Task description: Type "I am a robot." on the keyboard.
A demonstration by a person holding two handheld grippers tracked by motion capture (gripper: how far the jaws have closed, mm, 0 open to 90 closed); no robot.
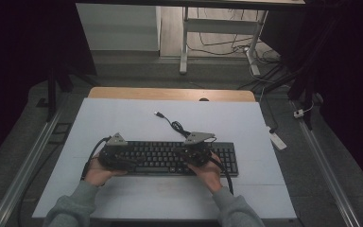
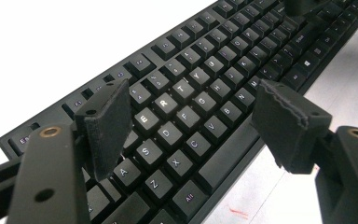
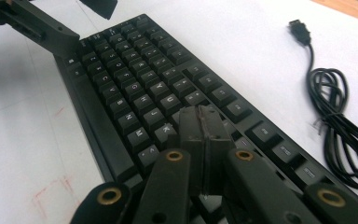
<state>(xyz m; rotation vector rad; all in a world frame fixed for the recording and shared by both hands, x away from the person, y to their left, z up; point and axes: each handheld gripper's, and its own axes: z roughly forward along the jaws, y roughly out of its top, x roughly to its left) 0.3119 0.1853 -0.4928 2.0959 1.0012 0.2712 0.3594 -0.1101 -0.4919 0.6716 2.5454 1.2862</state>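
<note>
A black keyboard (image 1: pixel 165 158) lies across the near middle of the white sheet (image 1: pixel 123 118). My left gripper (image 1: pixel 116 153) hovers over the keyboard's left end. In the left gripper view it (image 2: pixel 191 95) stands open, its pads wide apart above the letter keys (image 2: pixel 168 105) with nothing between them. My right gripper (image 1: pixel 194 151) is over the keyboard's right-hand half. In the right gripper view its jaws (image 3: pixel 201 116) are shut pad against pad just above the keys (image 3: pixel 140 88), holding nothing. The keyboard's black cable (image 3: pixel 340 140) lies coiled beyond it, with its USB plug (image 3: pixel 300 30) loose on the sheet.
The sheet covers a wooden table whose far edge (image 1: pixel 170 93) shows beyond it. Faint red marks (image 3: pixel 51 191) are on the sheet near the keyboard's front. A white power strip (image 1: pixel 278 139) lies on the floor to the right, and desk legs (image 1: pixel 184 42) stand farther back.
</note>
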